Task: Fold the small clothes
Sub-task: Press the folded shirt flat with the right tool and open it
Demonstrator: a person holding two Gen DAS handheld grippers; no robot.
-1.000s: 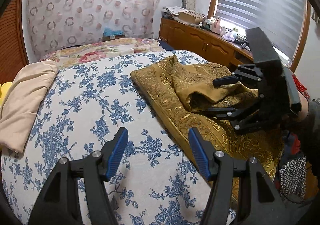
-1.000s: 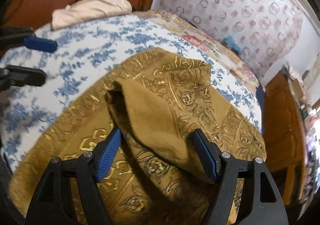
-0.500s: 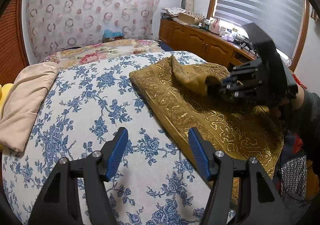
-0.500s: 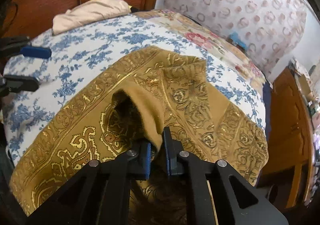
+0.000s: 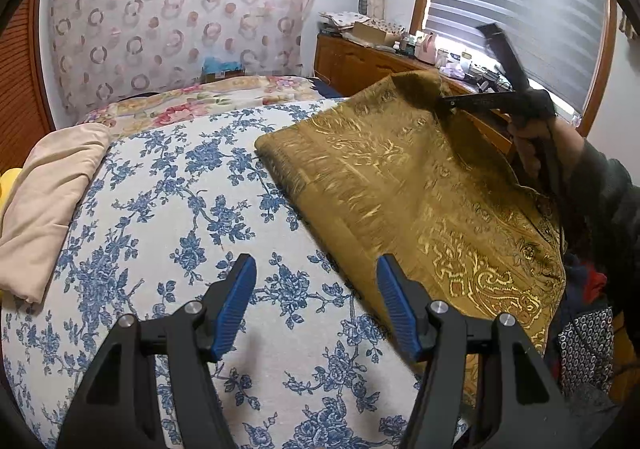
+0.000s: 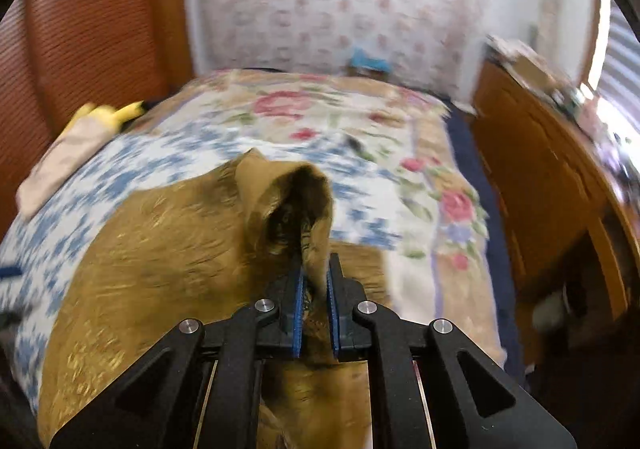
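On the bed (image 5: 168,217), right of its blue-flowered middle, lies the gold cloth (image 5: 400,185), one corner pinched and lifted by the right gripper (image 6: 316,289), the left gripper (image 5: 314,301) empty, fingers apart, nearer the middle; unfolding step, likely; next, spread that corner flat.

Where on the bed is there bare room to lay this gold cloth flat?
Free: the blue-flowered cover between the beige folded cloth and the gold cloth, ahead of the left gripper. Crowded: the side where the right gripper grips the cloth.
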